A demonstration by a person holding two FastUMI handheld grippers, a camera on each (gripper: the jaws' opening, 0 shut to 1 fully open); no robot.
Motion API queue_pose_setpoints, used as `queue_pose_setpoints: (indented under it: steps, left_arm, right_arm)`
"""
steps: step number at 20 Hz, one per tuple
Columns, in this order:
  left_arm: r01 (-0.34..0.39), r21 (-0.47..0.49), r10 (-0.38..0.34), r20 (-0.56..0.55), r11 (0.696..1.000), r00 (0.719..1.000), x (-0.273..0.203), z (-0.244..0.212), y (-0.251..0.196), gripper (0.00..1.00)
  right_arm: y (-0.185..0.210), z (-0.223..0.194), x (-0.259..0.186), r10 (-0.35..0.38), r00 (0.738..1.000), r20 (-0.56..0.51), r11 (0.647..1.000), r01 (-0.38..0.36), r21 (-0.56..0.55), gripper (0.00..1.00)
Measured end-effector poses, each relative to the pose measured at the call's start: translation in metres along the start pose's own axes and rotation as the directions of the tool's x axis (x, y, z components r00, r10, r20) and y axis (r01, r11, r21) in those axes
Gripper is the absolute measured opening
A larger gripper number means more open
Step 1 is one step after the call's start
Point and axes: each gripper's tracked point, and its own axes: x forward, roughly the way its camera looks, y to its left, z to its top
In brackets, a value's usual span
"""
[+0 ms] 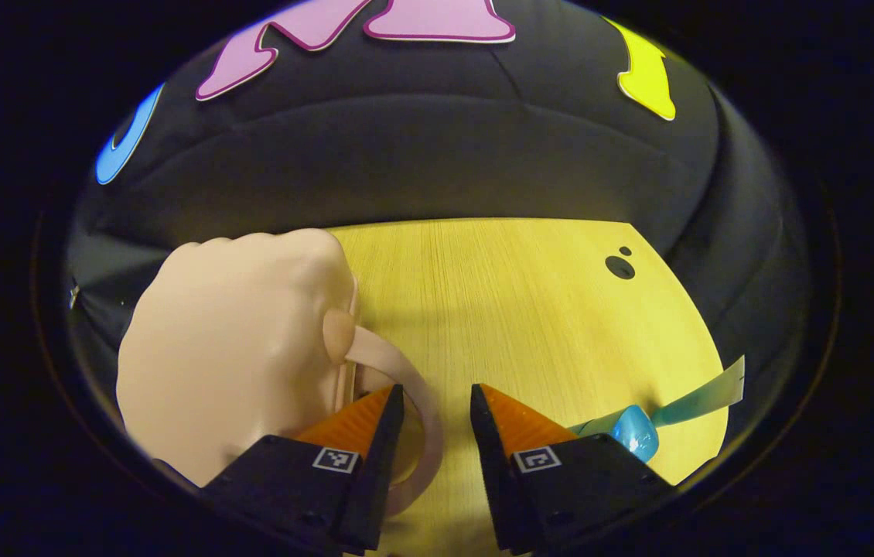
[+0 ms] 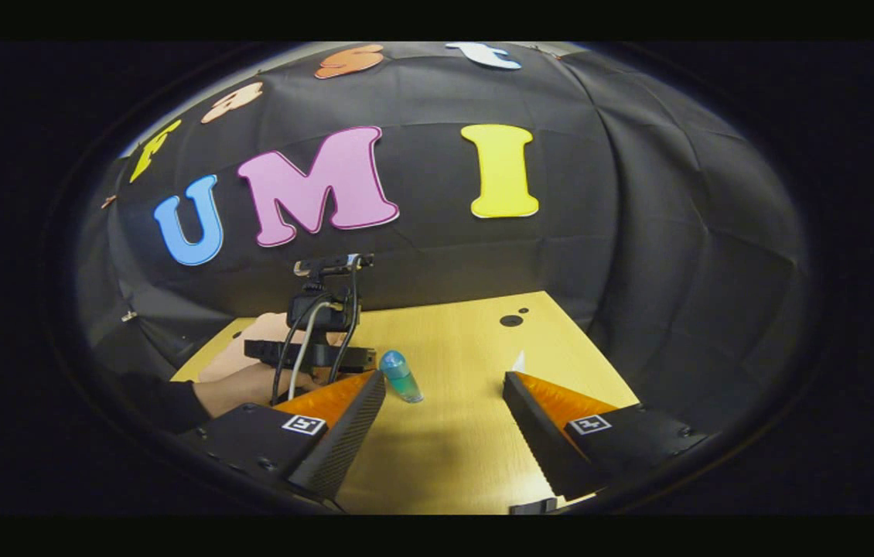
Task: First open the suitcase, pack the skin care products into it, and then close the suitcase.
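A pale beige suitcase (image 1: pixel 236 356) lies closed on the left of the yellow wooden table (image 1: pixel 499 294), its looped handle (image 1: pixel 398 367) curving out toward me. My left gripper (image 1: pixel 437 389) stands open just above the table, its left finger over the handle loop. A small blue bottle (image 1: pixel 636 435) and a teal tube (image 1: pixel 704 396) lie to its right. In the right gripper view my right gripper (image 2: pixel 443 377) is open above the table, with the blue bottle (image 2: pixel 401 375) just ahead of its left finger. Beyond it, a hand (image 2: pixel 251 383) holds the left gripper (image 2: pixel 313 352) beside the suitcase (image 2: pixel 247 340).
The black cloth wall (image 1: pixel 421 155) closes off the table's far and right edges. A dark round hole (image 1: pixel 620 267) sits near the far right corner, also seen as a hole (image 2: pixel 511 320) in the right gripper view. Bare tabletop (image 2: pixel 468 433) lies between my right fingers.
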Motion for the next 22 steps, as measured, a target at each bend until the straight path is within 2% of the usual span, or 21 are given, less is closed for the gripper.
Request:
queue_pose_setpoints:
  steps: [1, 2, 3, 5, 8, 12, 14, 15, 19, 22]
  left_arm:
    - [0.000, -0.016, -0.001, -0.033, 1.000, 0.999, -0.001, -0.006, 0.000, 0.53]
    - [0.012, -0.049, -0.015, -0.052, 0.999, 0.999, 0.006, -0.012, -0.001, 0.36]
    - [0.020, -0.078, -0.025, -0.066, 0.997, 0.998, 0.009, -0.016, -0.003, 0.29]
    - [0.041, -0.073, -0.045, -0.046, 0.996, 0.998, 0.004, -0.010, -0.005, 0.25]
    - [0.049, -0.016, -0.049, -0.010, 0.999, 0.999, -0.009, 0.004, -0.009, 0.17]
    - [0.048, -0.041, -0.048, 0.002, 0.998, 0.999, -0.038, 0.028, 0.000, 0.14]
    - [0.102, -0.104, -0.102, 0.002, 0.989, 0.995, -0.058, 0.044, 0.001, 0.14]
    - [0.110, -0.104, -0.110, 0.006, 0.988, 0.994, -0.069, 0.053, 0.007, 0.14]
    - [0.122, -0.078, -0.119, 0.048, 0.989, 0.992, -0.126, 0.103, 0.054, 0.14]
    - [0.108, -0.066, -0.104, 0.061, 0.992, 0.993, -0.164, 0.122, 0.105, 0.14]
  right_arm:
    - [-0.001, -0.001, 0.000, -0.001, 1.000, 0.000, 1.000, 0.001, 0.000, 0.98]
    - [-0.001, 0.000, -0.001, -0.001, 1.000, 0.002, 1.000, 0.001, -0.002, 0.98]
    - [-0.001, -0.001, -0.001, -0.001, 1.000, 0.002, 1.000, 0.001, -0.004, 0.98]
    - [-0.003, -0.001, -0.003, -0.001, 1.000, 0.005, 1.000, 0.001, -0.002, 0.98]
    - [-0.003, -0.003, -0.003, 0.002, 1.000, -0.002, 1.000, -0.002, 0.002, 0.98]
    - [0.002, 0.003, -0.003, 0.017, 1.000, 0.013, 1.000, -0.017, 0.005, 0.98]
    - [0.012, 0.008, -0.002, 0.040, 0.999, 0.023, 0.999, -0.040, 0.000, 0.97]
    - [0.022, 0.012, -0.001, 0.062, 0.998, 0.033, 0.998, -0.062, -0.001, 0.97]
    - [0.063, 0.020, 0.001, 0.161, 0.986, 0.050, 0.987, -0.161, -0.005, 0.97]
    - [0.093, 0.021, 0.000, 0.241, 0.969, 0.052, 0.971, -0.241, -0.014, 0.97]
